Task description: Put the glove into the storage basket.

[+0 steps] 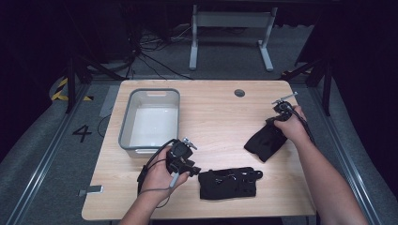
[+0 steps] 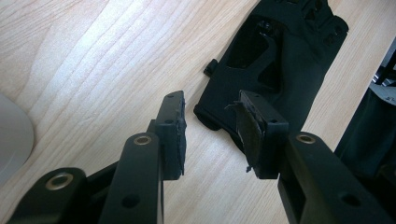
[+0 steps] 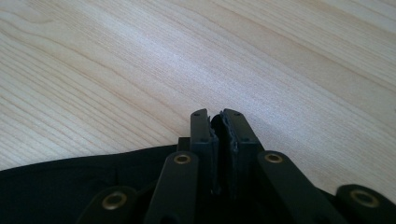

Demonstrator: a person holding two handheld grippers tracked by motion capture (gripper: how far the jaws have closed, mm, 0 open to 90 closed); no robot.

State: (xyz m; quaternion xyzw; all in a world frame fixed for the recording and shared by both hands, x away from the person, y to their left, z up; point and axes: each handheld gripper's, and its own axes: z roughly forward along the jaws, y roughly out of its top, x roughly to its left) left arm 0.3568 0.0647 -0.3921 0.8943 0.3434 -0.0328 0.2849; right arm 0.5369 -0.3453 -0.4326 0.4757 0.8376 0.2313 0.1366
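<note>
Two black gloves lie on the wooden table (image 1: 211, 117). One glove (image 1: 228, 183) is spread flat near the front edge. My left gripper (image 1: 194, 169) rests just left of it, open. In the left gripper view this glove (image 2: 280, 60) lies ahead, its cuff edge just beyond my left gripper (image 2: 212, 105), whose pads do not touch it. The other glove (image 1: 264, 143) lies bunched at the right. My right gripper (image 1: 272, 124) comes at it from the upper right. In the right gripper view my right gripper (image 3: 219, 116) is shut, with a sliver of the black glove (image 3: 70, 186) pinched between the pads.
A grey plastic bin (image 1: 126, 126) stands at the table's left, just behind my left hand; its rim (image 2: 11, 135) is at the left edge of the left gripper view. A round cable hole (image 1: 239, 93) sits at the table's back. Bare wood spans the middle.
</note>
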